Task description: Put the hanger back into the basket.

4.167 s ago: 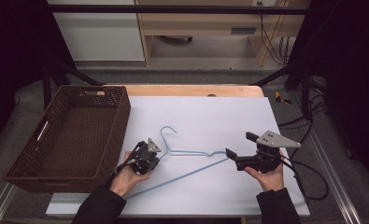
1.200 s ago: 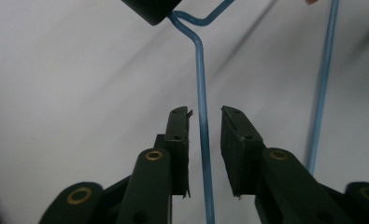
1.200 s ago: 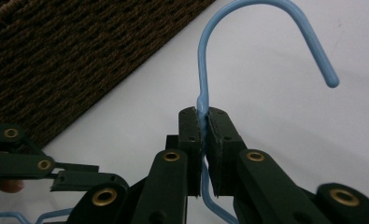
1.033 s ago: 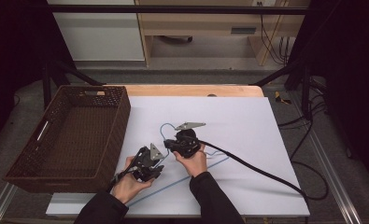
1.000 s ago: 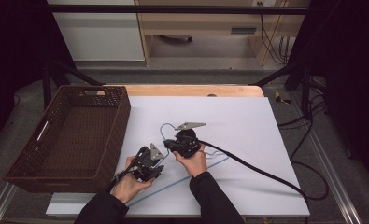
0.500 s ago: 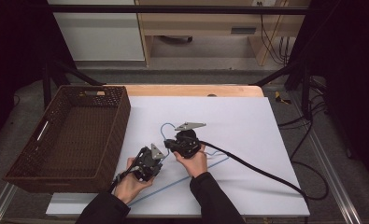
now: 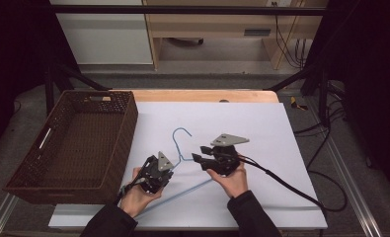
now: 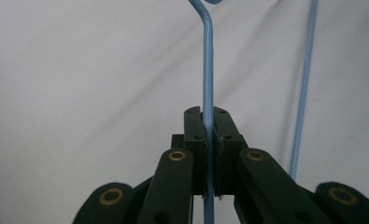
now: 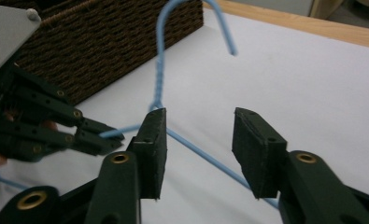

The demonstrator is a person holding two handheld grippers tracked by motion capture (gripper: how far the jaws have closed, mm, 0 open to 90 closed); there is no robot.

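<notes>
— Blue wire is what we have in hand: a thin hanger (image 7: pixel 182 163) lying on the white sheet (image 7: pixel 261 128) that covers the worktop, nearer the front edge than the back, with its hook curling toward the back edge.

— And our left gripper (image 7: pixel 169 174)?

— We see it clamped on the hanger. In the left gripper view the pads are pressed together on one straight run of the wire (image 8: pixel 208 93), which passes up between them toward the bend below the hook. A second run of the same wire stands apart to the side.

— What about our right gripper (image 7: pixel 196 154)?

— Its jaws have just been opening, and in the right gripper view they stand apart with a clear gap. One sloping arm of the hanger (image 9: pixel 196 149) crosses the sheet beneath that gap; neither pad presses on it. The twisted neck rises just beyond one fingertip (image 9: pixel 155 135), close to it, though we cannot tell whether they touch.

— Where do our two grippers sit relative to each other?

— Near one another, either side of the hanger's neck, both by the front half of the sheet. In the right gripper view we see the left gripper (image 9: pixel 93 137) close by, pinching the wire.

— Anything else on the worktop?

— We see a dark woven basket (image 7: pixel 128 118) along the left edge, its near wall just beside our left hand (image 7: pixel 140 192). A strip of bare wood (image 7: pixel 202 95) shows at the back edge.
</notes>
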